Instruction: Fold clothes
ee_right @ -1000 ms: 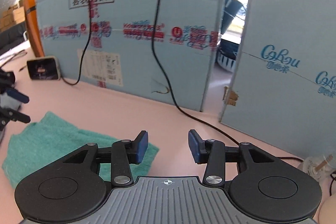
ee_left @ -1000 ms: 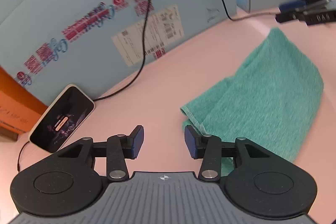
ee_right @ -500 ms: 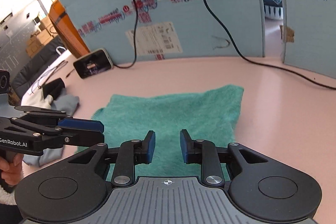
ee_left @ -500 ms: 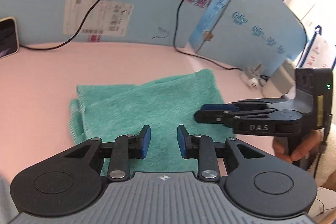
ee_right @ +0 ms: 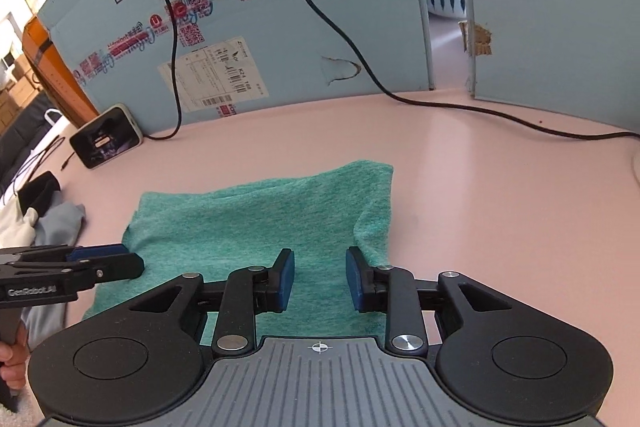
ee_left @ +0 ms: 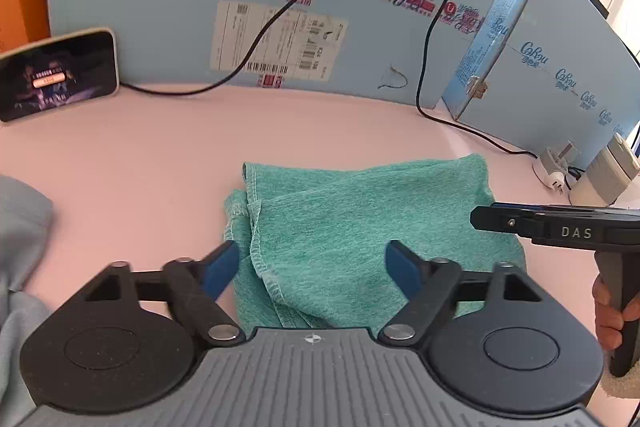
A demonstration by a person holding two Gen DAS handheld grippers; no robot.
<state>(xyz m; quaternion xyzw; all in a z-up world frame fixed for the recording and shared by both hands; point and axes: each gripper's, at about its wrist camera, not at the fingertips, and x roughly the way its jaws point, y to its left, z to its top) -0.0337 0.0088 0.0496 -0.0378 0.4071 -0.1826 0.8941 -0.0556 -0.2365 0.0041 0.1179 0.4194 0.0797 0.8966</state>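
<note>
Green cloth (ee_left: 360,227) lies near the tabletop (ee_left: 140,167) front edge; both grippers, left gripper (ee_left: 312,267) and right gripper (ee_right: 320,279), spreading, empty; nip its near corners squarely.

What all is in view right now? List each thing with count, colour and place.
Cloth: one, teal-green, partly folded, table centre.
Table: one, pink.
Phone: one, screen lit, leaning at the back left.
Cardboard panels: two, light blue, printed, behind the table.
Cables: black, hanging down the panels and crossing the table.
Other garments: pile, grey, white and black, left table edge.
Left gripper: black, blue pads, jaws opening over the cloth.
Right gripper: same, jaws opening over the cloth's near edge.
</note>
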